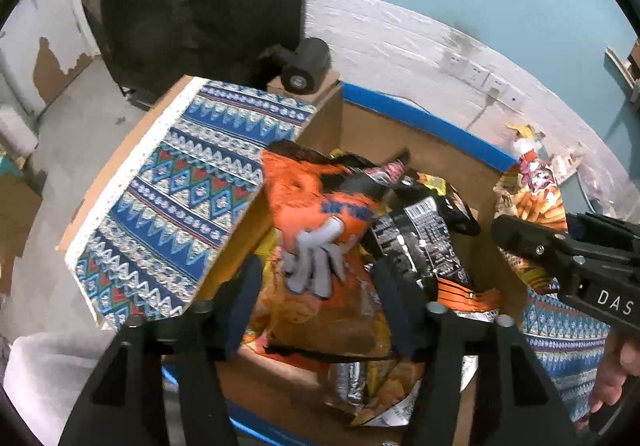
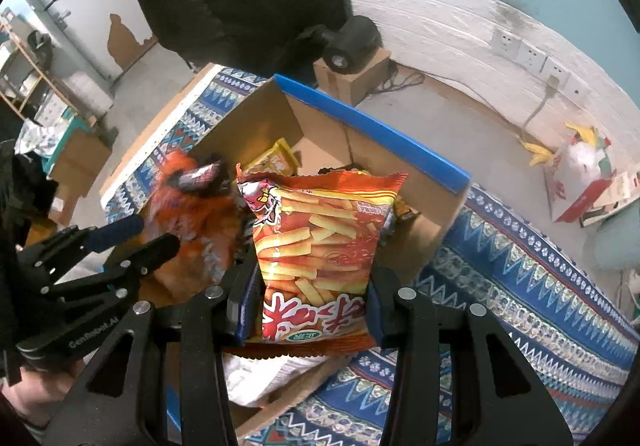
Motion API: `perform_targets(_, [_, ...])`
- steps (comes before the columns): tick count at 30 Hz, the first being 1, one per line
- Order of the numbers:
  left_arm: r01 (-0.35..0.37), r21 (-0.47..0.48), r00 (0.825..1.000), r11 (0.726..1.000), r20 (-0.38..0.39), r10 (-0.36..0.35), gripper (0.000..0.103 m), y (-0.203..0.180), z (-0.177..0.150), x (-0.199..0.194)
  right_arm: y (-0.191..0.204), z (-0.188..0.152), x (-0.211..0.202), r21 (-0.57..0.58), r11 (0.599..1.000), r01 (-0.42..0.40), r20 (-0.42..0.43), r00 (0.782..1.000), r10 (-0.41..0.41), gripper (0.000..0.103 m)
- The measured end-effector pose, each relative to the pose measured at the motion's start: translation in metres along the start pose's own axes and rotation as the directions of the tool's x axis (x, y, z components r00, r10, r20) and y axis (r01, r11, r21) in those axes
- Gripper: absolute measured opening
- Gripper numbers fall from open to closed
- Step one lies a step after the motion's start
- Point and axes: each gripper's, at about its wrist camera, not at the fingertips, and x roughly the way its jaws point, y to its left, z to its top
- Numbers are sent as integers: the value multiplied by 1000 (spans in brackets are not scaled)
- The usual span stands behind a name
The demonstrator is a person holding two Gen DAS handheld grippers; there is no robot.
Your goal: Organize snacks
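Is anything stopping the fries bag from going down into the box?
No lid or flap covers the cardboard box. The fries bag, held in the right claw, hangs above other snack bags, including the orange bag beside it.

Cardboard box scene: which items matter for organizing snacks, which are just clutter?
Job:
- cardboard box
- fries snack bag, in right gripper
- orange chip bag, at left gripper
- black snack packet

Lying about:
- patterned cloth
- black projector
- wall sockets

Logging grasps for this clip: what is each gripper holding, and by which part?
The right gripper pinches the fries-print snack bag by its lower end. The left gripper holds nothing; the orange chip bag sits between its open fingers.
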Motion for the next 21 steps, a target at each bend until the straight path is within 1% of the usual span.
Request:
perform_targets(1, [-6, -3, 1000, 1000, 7, 6, 72, 1, 0, -2, 1, 0, 0, 2, 1000, -8, 0, 1000, 8, 43])
perform_targets(5, [-20, 2, 999, 1000, 38, 20, 78, 3, -1, -16, 3, 2, -1, 6, 999, -38, 6, 999, 38, 43])
perform_targets(7, [-34, 11, 998, 999, 45, 34, 80, 3, -1, -21, 5, 2, -2, 5, 999, -43, 10, 999, 43, 45])
perform_targets(8, [-39, 15, 998, 999, 48, 38, 80, 3, -2, -23, 6, 2, -4, 3, 999, -48, 15, 999, 48, 47])
perform_targets(10, [-49, 24, 997, 998, 52, 48, 80, 3, -3, -27, 8, 2, -9, 1, 999, -52, 30, 998, 52, 59])
perform_targets(12, [-58, 32, 997, 998, 56, 56, 82, 2, -5, -32, 11, 3, -15, -8, 998, -55, 47, 997, 55, 64])
perform_targets(15, [-68, 43, 995, 997, 72, 65, 86, 0, -7, -42, 14, 2, -26, -15, 999, -48, 68, 996, 49, 65])
perform_targets(17, [-69, 49, 994, 996, 83, 64, 86, -1, -8, -49, 14, 1, -35, -14, 999, -41, 89, 995, 42, 67])
perform_targets(19, [-68, 55, 994, 996, 93, 63, 87, -3, -8, -55, 13, -2, -44, -8, 999, -34, 108, 994, 34, 75])
perform_targets(21, [-69, 58, 992, 996, 105, 63, 87, -5, -10, -63, 11, -5, -52, -2, 1000, -22, 129, 991, 22, 78])
